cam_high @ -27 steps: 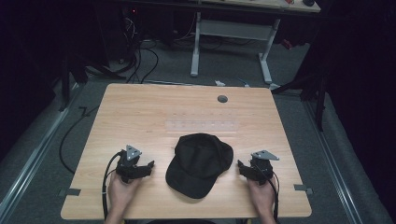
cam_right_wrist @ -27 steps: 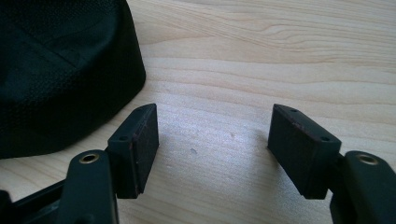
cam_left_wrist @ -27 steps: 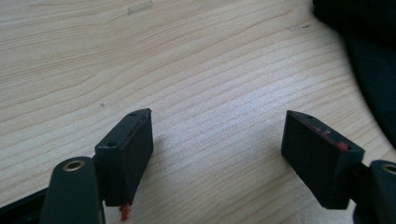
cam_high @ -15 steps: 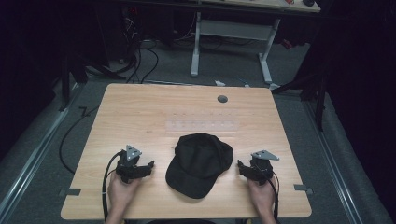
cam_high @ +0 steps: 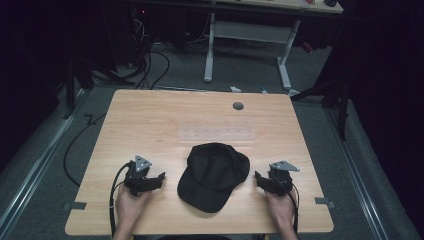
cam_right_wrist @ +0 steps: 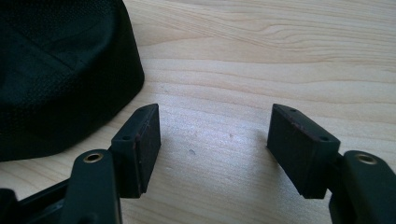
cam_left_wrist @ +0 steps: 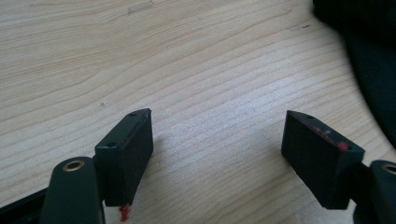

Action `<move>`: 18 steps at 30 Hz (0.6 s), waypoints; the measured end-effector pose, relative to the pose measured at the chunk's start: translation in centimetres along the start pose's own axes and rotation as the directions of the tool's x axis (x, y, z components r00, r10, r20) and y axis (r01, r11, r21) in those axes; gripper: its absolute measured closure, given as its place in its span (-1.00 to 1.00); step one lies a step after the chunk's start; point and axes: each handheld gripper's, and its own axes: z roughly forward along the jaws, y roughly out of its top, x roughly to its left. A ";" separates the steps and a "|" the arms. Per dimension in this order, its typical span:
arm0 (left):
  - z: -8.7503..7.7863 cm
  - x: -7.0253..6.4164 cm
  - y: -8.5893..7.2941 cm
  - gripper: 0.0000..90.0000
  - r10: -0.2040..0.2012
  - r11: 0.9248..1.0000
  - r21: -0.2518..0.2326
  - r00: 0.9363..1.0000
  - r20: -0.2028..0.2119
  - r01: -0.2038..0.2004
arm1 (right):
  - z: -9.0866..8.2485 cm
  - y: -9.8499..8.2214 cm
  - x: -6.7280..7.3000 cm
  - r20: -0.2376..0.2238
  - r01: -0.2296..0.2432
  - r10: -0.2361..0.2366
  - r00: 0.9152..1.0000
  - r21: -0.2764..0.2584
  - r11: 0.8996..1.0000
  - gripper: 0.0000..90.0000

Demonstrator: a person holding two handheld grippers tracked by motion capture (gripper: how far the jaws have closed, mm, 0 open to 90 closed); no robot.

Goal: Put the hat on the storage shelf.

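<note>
1. Black cap lies flat near the table's front edge, no readable writing on it.
2. Left gripper sits left of the cap, jaws wide, empty; right gripper sits right of it, likewise.
3. Nothing has shifted since earlier; bare wood stretches beyond the cap.

High view: the table is evenly lit from above; the surrounding floor falls into near darkness. The picture is soft and grainy, and the black cap shows little detail. Both gripper views: bright and sharp on the wood between the fingers, with faint shadows beside the fingers. No glare.
</note>
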 end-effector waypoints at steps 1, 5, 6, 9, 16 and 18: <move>0.0 0.0 0.0 -0.44 0.000 1.000 0.000 1.000 0.000 0.000 | 0.0 0.0 -0.1 -0.002 -0.003 0.003 1.000 0.002 1.000 -0.20; 0.0 0.0 0.0 -0.44 0.000 1.000 0.000 1.000 0.000 0.000 | -0.5 0.0 -0.3 -0.033 -0.036 0.036 0.999 0.004 0.999 -0.15; 0.0 0.0 0.0 -0.44 0.000 1.000 0.000 1.000 0.000 0.000 | -0.7 0.0 -0.3 -0.038 -0.042 0.042 0.998 0.001 0.999 -0.14; 0.0 0.0 0.0 -0.44 0.000 1.000 0.000 1.000 0.000 0.000 | -1.4 0.1 -0.3 -0.056 -0.054 0.053 0.997 -0.012 0.998 -0.10; 0.0 0.1 0.0 -0.44 -0.004 1.000 -0.001 1.000 0.004 0.004 | -3.0 0.1 -0.3 -0.095 -0.091 0.088 0.992 -0.032 0.995 -0.07; 0.0 0.1 0.0 -0.43 -0.005 1.000 -0.002 1.000 0.005 0.005 | -3.5 0.2 -0.2 -0.120 -0.099 0.094 0.988 -0.036 0.994 -0.06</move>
